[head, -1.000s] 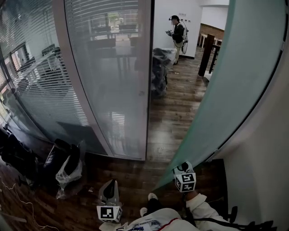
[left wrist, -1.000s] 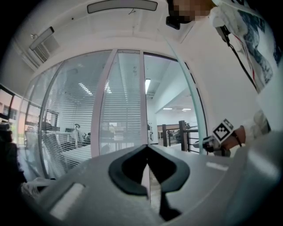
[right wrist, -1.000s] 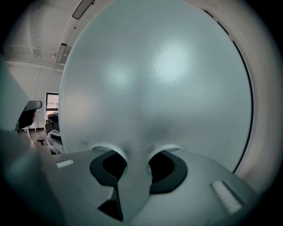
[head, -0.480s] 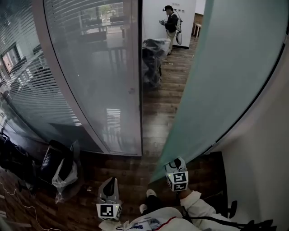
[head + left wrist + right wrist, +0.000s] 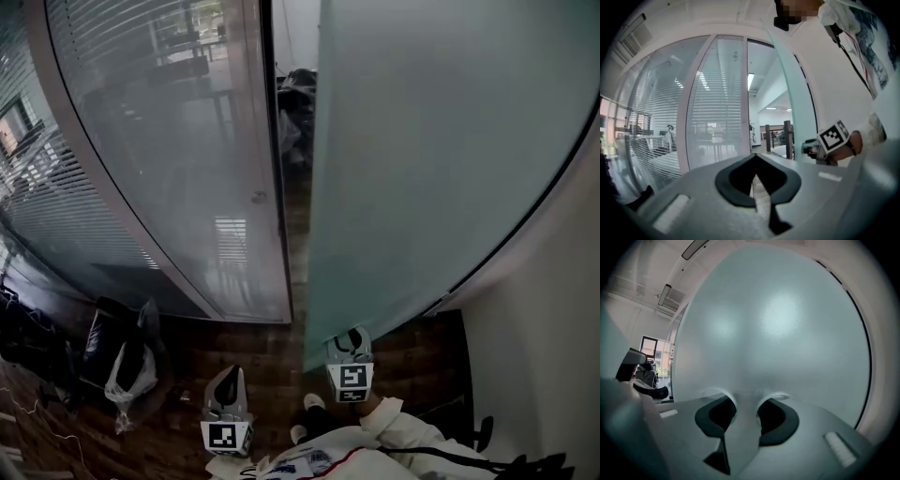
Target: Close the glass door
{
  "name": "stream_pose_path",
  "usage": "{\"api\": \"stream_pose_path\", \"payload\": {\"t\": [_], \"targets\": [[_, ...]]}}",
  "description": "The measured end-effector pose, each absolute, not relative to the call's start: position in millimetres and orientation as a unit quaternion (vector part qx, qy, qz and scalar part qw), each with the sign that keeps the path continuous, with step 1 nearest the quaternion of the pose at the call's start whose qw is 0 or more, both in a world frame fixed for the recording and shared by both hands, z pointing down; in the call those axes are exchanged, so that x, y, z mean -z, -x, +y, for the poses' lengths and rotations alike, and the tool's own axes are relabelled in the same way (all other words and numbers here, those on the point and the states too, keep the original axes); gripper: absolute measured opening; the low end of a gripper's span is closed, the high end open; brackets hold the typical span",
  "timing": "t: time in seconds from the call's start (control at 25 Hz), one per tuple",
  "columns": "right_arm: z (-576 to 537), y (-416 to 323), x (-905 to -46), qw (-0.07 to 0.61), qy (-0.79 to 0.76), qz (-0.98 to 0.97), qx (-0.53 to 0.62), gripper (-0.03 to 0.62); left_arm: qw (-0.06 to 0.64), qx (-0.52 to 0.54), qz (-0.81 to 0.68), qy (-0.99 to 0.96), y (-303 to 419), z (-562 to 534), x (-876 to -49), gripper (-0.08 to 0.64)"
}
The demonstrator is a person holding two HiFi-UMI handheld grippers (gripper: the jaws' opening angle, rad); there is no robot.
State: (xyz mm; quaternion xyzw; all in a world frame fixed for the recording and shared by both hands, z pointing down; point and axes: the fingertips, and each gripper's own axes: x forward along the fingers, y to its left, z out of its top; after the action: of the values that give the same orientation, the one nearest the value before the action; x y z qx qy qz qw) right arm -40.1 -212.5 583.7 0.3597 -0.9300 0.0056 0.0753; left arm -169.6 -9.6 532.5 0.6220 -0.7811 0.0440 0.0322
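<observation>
closing push in hand: the right gripper (image 5: pixel 349 342) sets its parted, empty jaws against the frosted glass door (image 5: pixel 441 159), which stands a narrow gap from the fixed glass panel (image 5: pixel 187 159). the left gripper (image 5: pixel 225 382) hangs clenched, empty. next, likely, a steady push shuts the gap.

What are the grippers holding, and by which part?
Nothing is gripped. The right gripper has open jaws, tips at the face of the glass door; the left gripper is shut, empty.
</observation>
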Motion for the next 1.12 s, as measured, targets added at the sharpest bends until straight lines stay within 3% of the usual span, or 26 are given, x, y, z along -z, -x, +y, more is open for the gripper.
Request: {"api": "stream_pose_path", "payload": {"t": [1.12], "targets": [[-291.6,120.4,-578.1,0.048,-0.386,-0.921,-0.009,0.123,-0.006,-0.051,-0.794,-0.606,243.7,-93.3,-518.8,-0.002]]}}
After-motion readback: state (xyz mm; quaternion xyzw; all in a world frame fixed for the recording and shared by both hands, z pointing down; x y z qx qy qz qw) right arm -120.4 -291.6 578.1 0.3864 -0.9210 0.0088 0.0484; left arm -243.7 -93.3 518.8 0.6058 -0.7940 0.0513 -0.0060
